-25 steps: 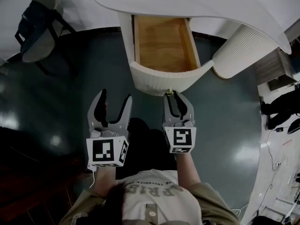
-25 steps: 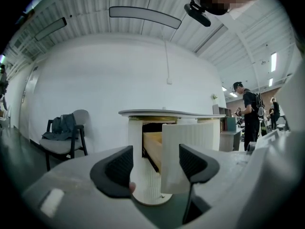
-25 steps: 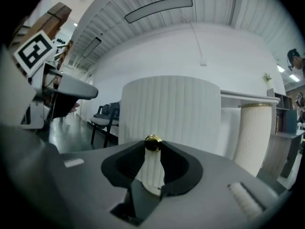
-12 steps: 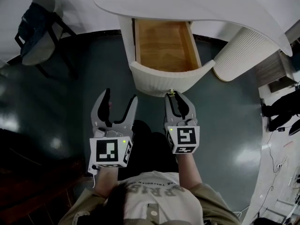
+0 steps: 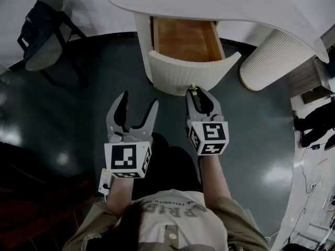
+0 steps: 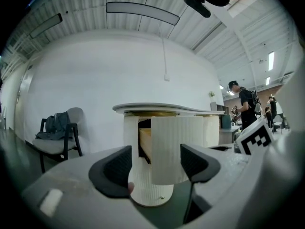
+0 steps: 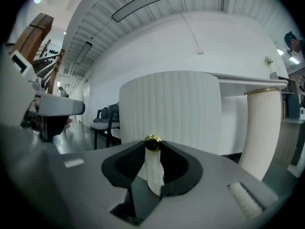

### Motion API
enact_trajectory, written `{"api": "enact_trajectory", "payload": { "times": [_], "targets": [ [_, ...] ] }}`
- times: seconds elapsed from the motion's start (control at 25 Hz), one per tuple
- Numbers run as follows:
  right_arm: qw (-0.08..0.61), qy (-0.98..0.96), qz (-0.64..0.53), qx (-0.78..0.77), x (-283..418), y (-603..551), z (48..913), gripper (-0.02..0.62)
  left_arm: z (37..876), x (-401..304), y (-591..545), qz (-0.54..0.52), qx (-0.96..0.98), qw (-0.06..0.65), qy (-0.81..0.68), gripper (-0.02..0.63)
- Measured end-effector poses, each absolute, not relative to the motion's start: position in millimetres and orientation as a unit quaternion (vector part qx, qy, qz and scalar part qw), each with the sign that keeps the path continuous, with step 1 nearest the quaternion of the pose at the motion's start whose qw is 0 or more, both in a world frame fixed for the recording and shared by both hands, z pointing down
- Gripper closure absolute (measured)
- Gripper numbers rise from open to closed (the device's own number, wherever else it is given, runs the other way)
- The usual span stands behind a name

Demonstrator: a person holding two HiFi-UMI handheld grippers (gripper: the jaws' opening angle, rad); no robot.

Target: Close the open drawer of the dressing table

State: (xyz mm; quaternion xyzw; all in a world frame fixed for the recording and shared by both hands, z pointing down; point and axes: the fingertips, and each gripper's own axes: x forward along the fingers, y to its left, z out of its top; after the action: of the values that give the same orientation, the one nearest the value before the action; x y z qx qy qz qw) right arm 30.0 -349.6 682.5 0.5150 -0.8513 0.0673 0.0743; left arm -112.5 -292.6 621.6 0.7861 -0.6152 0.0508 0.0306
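Observation:
The white fluted drawer (image 5: 188, 73) of the dressing table (image 5: 225, 4) stands partly out, its wooden inside (image 5: 186, 38) showing. A small brass knob (image 5: 193, 87) sticks out of the drawer front, and my right gripper (image 5: 198, 94) is shut on it. In the right gripper view the knob (image 7: 152, 143) sits pinched at the tips of the right gripper (image 7: 152, 149), against the ribbed drawer front (image 7: 169, 109). My left gripper (image 5: 137, 104) hangs wide open to the left, short of the drawer, with nothing between its fingers. The left gripper (image 6: 155, 163) looks at the drawer (image 6: 183, 147) from the side.
A chair (image 5: 42, 27) with dark clothing stands at the far left by the wall. A fluted white table leg (image 5: 272, 61) rises right of the drawer. Cables and dark gear (image 5: 314, 124) lie on the floor at the right edge. A person (image 6: 247, 106) stands in the background.
The drawer has slid further in under the tabletop, so less of its wooden inside shows. My right gripper went forward with the knob, and the left gripper moved forward beside it.

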Motion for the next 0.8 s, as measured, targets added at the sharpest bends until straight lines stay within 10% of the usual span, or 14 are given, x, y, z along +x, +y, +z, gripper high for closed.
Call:
{"api": "enact_trajectory", "payload": {
  "times": [0.8],
  "targets": [
    [0.066, -0.854, 0.082, 0.510, 22.6, -396.2, 682.5, 0.491, 628.0, -112.8, -330.0, 0.066, 0.786, 0.001, -0.615, 0.273]
  ]
}}
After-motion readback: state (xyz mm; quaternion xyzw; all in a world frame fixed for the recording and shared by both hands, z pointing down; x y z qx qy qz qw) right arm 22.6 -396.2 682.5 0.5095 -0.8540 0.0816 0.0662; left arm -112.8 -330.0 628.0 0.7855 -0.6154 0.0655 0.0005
